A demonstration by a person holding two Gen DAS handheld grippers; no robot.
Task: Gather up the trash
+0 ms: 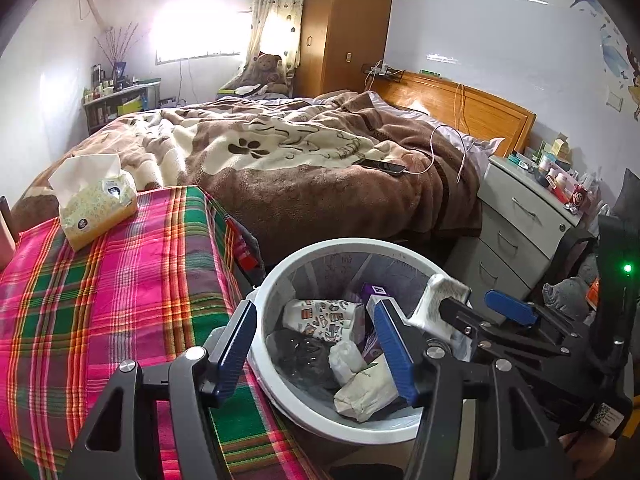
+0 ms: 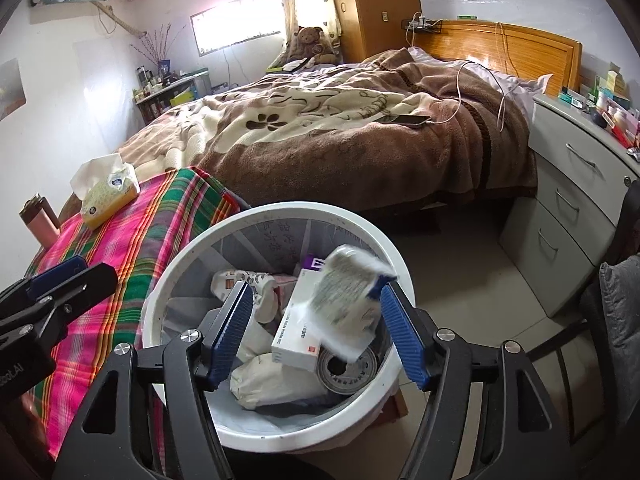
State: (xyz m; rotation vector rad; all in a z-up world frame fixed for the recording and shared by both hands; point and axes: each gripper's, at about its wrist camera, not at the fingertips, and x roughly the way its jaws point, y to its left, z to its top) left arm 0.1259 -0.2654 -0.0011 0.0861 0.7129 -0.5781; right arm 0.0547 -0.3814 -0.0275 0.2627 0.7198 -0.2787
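Note:
A white trash bin (image 1: 276, 280) (image 2: 180, 264) stands beside the plaid-covered table and holds several pieces of trash: a printed paper cup (image 1: 320, 316), crumpled paper, a white box (image 2: 296, 336), a tape roll (image 2: 348, 368). My right gripper (image 2: 316, 332) is open above the bin; a blurred white-and-grey packet (image 2: 348, 300) (image 1: 440, 304) is in the air between its fingers, touching the right fingertip. My left gripper (image 1: 316, 352) is open and empty, over the bin's near rim.
A tissue pack (image 1: 96, 204) (image 2: 108, 192) lies on the plaid table (image 1: 120, 300) to the left. A pink bottle (image 2: 40, 220) stands at its far edge. A bed with a brown blanket (image 1: 300, 160) is behind; a grey drawer unit (image 1: 520, 224) is at right.

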